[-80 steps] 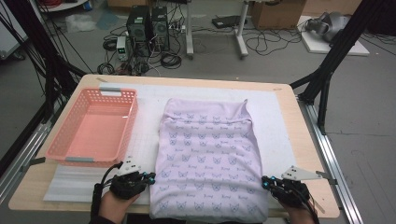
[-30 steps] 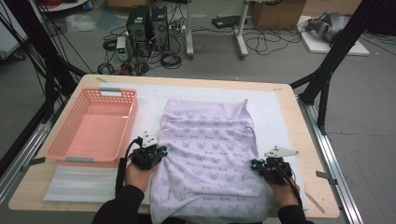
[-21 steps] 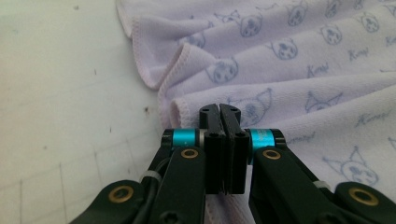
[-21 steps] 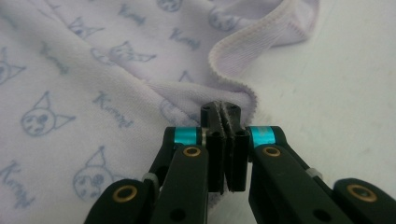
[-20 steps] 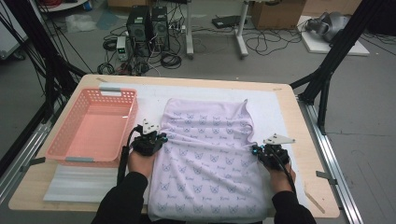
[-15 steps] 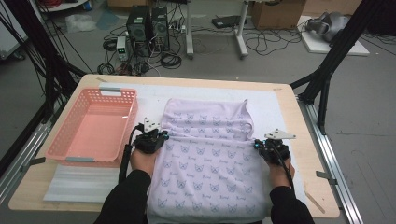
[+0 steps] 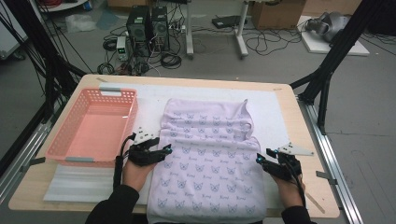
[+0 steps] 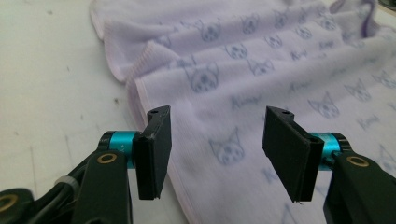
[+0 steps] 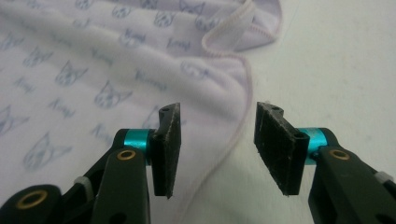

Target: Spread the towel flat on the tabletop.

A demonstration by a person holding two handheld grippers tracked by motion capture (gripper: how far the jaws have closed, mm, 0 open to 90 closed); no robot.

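A lilac cloth (image 7: 210,158) printed with cat faces lies on the white mat (image 7: 275,109) in the middle of the table. A fold crosses it and its near end hangs over the table's front edge. My left gripper (image 7: 166,151) is at the cloth's left edge. Its jaws have just been opening and stand apart above the hem (image 8: 140,100), with nothing pinched. My right gripper (image 7: 258,159) is at the cloth's right edge. Its jaws have also just been opening, and the stitched hem (image 9: 238,135) lies loose below my right gripper (image 9: 218,109). My left gripper (image 8: 217,114) hovers over a cat print.
A pink plastic basket (image 7: 56,149) stands left of the cloth, close to my left hand. A ribbed white sheet (image 7: 79,184) lies at the near left. A thin wooden stick (image 7: 315,198) lies near the right front corner. Computers and cables are on the floor beyond the table.
Both grippers, shut on the cloth's side edges, carried them away from the person. They have since let go, opened and drawn back a little toward the person.
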